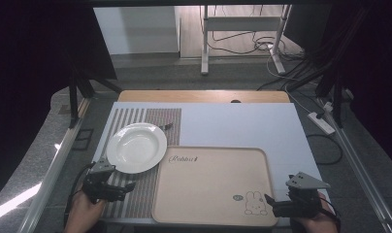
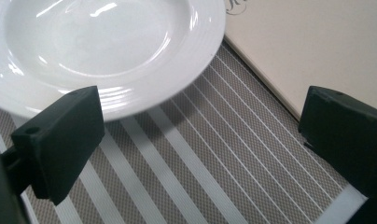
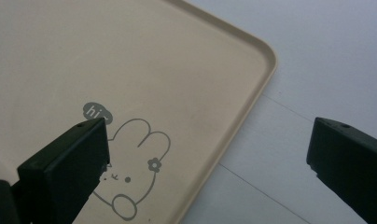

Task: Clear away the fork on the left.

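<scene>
A white deep plate rests on a grey striped placemat at the table's left. Beside it lies a beige tray printed with a rabbit drawing. My left gripper hovers open over the placemat just short of the plate's near rim. Open too, my right gripper straddles the tray's near right rim, nothing between its jaws.
A dark utensil peeks from behind the plate's far side. The white table top stretches beyond the tray, with a wooden strip at its far edge. Cables and a power strip lie on the floor at right.
</scene>
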